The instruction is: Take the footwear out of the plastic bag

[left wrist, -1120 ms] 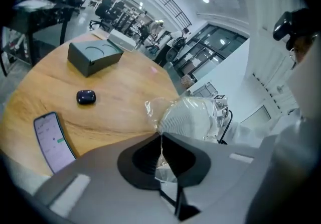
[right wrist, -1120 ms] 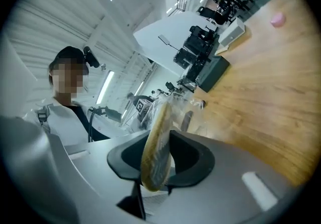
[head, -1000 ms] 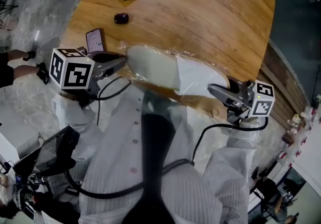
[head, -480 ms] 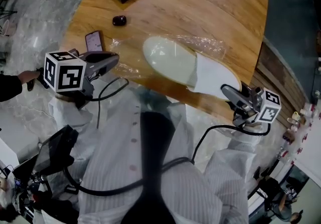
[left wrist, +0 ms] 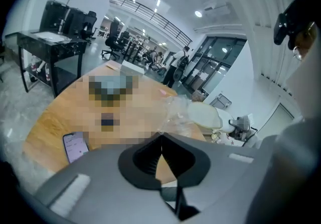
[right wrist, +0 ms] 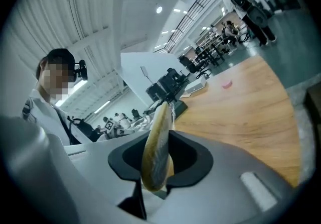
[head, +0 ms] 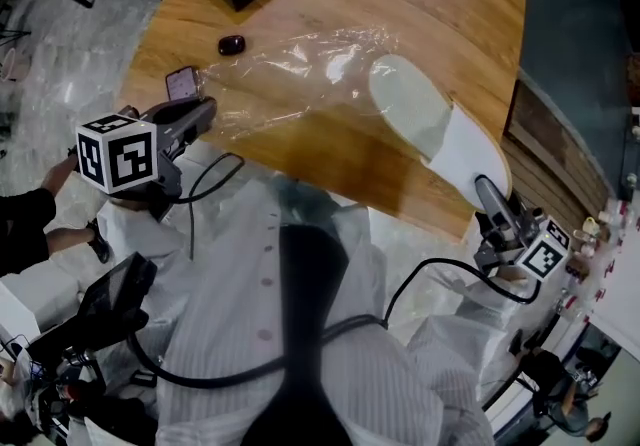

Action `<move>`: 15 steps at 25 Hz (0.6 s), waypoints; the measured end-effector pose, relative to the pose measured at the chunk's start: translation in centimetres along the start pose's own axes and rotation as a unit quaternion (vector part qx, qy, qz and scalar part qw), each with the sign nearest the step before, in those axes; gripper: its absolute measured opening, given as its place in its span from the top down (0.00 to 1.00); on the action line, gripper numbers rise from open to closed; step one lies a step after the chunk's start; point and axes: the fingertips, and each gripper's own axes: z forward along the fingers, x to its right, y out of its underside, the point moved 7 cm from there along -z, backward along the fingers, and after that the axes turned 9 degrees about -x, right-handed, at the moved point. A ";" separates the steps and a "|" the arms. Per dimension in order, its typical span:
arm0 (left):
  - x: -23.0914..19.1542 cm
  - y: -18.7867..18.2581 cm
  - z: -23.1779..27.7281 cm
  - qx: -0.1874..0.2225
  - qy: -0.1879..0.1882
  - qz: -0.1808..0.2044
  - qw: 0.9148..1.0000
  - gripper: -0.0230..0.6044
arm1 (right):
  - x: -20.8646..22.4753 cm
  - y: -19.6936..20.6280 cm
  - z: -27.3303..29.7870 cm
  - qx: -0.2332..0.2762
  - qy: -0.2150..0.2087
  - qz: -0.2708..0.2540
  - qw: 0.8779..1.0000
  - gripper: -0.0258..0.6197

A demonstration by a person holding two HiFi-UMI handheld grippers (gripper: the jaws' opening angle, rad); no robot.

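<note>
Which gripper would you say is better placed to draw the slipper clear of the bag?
Right: the right gripper holds the slipper by its heel; the left gripper pins the bag.

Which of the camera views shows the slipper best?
The head view: nearly the whole slipper shows, from above. The right gripper view shows only its edge, end-on in the right claw. The left gripper view shows it small and distant.
</note>
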 end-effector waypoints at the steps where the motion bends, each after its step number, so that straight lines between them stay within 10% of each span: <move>1: 0.2 -0.1 0.1 0.012 -0.008 -0.002 1.000 0.96 | -0.2 0.0 -0.5 0.011 0.032 -0.006 0.999 0.80; 7: 2.0 -1.6 1.4 0.082 -0.046 0.011 0.996 0.96 | -3.0 -0.3 0.5 0.085 0.170 -0.066 0.980 0.80; 15: 4.5 -3.3 3.6 0.162 -0.068 0.015 0.984 0.96 | -5.1 -1.5 5.9 0.151 0.165 -0.062 0.973 0.80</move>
